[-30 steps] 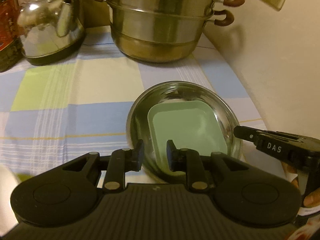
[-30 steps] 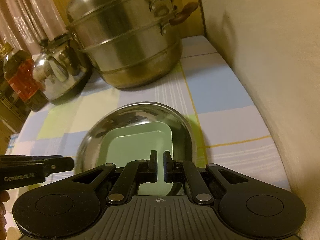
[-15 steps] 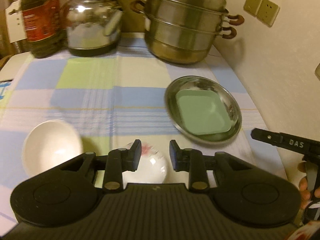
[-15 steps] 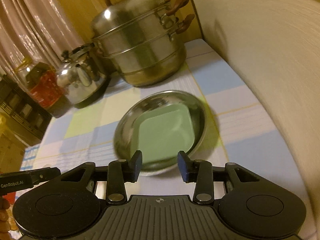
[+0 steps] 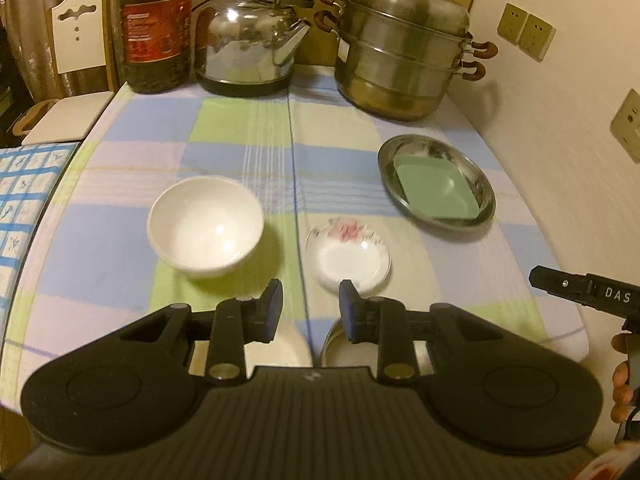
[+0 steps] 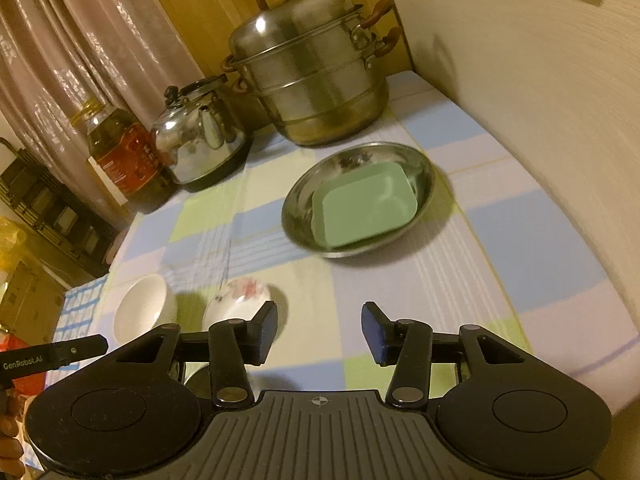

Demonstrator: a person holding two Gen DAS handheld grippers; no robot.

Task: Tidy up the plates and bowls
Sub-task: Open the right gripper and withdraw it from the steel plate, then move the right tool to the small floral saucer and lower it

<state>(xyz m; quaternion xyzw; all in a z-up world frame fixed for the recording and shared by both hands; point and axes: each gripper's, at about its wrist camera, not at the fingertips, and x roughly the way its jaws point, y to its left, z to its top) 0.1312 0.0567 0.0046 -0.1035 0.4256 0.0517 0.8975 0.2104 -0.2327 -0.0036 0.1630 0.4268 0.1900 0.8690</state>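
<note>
A green square dish lies inside a round steel plate at the right of the checked tablecloth. Left of them sit a white bowl and a small flowered dish. My left gripper hangs open over the near table edge, nothing between its fingers. Beneath it a steel rim shows, mostly hidden. In the right wrist view my right gripper stands back from the steel plate and green dish. Its jaws are opening and hold nothing. The white bowl and flowered dish are at its left.
A tall steel steamer pot, a kettle and an oil bottle line the table's back edge. A wall with sockets runs close along the right side. A white chair stands beyond the left corner.
Both grippers have drawn back and upward from the steel plate. The right gripper, shut at the green dish's edge before, has opened. The white bowl and flowered dish have come into view.
</note>
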